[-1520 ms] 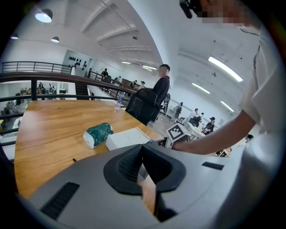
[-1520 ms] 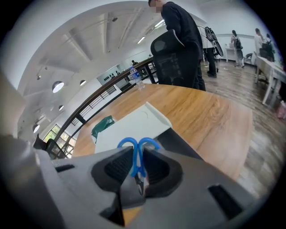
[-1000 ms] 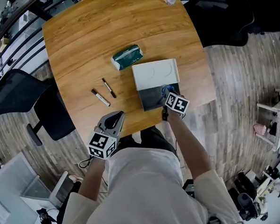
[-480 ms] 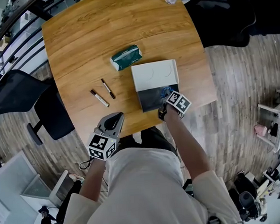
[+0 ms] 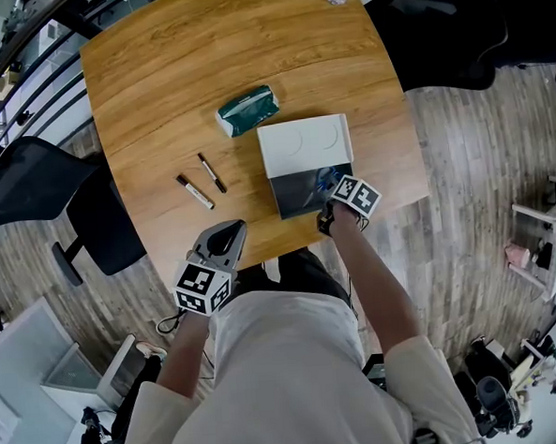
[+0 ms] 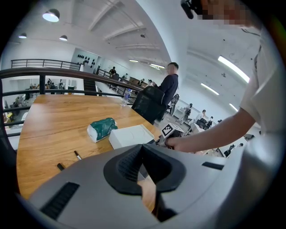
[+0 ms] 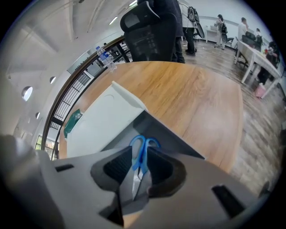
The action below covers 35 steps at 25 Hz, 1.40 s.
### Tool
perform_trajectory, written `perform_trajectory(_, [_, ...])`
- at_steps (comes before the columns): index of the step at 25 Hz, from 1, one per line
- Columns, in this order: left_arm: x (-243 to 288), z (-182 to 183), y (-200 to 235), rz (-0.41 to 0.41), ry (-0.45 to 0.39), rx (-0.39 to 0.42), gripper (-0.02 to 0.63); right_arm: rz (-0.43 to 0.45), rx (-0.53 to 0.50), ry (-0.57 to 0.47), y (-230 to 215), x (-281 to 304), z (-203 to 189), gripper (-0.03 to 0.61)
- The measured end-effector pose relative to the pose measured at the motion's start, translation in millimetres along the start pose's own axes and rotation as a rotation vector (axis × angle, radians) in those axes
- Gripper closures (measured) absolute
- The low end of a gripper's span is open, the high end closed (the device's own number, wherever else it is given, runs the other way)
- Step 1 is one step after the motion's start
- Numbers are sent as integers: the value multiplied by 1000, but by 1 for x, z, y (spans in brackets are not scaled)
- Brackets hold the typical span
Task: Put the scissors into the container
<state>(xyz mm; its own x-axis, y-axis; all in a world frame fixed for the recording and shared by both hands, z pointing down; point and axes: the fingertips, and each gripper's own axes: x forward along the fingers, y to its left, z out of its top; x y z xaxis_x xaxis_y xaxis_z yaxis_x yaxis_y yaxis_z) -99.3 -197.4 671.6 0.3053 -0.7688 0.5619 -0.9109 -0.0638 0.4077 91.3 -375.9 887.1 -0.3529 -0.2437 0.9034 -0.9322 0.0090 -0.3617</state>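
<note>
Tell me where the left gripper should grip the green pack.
Probably across its short width, mid-length, coming straight down: the green pack lies flat on the table, long axis roughly left to right. The white lid sits close by its near right corner.

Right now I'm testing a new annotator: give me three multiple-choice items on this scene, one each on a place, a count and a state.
1. Where is the green packet? A on the table beyond the container; B inside it; C on the floor.
2. How many markers lie on the table? A one; B two; C four.
3. The right gripper has its jaws: A apart, empty; B shut on a marker; C shut on the scissors.
A: it lies past the container's far corner. B: both lie left of it. C: blue handles show between the jaws.
</note>
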Motion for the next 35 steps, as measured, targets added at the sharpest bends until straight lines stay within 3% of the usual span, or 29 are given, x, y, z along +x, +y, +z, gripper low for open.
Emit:
perform_trajectory(10, [9, -4, -19, 5, -1, 9, 621, 57, -72, 24, 5, -15, -2, 485])
perform_trajectory(23, [6, 15, -49, 57, -76, 9, 621, 160, -332, 8, 23, -80, 25, 500])
perform_trajectory(35, [-11, 20, -55, 8, -97, 61, 621, 198, -555, -175, 49, -154, 20, 529])
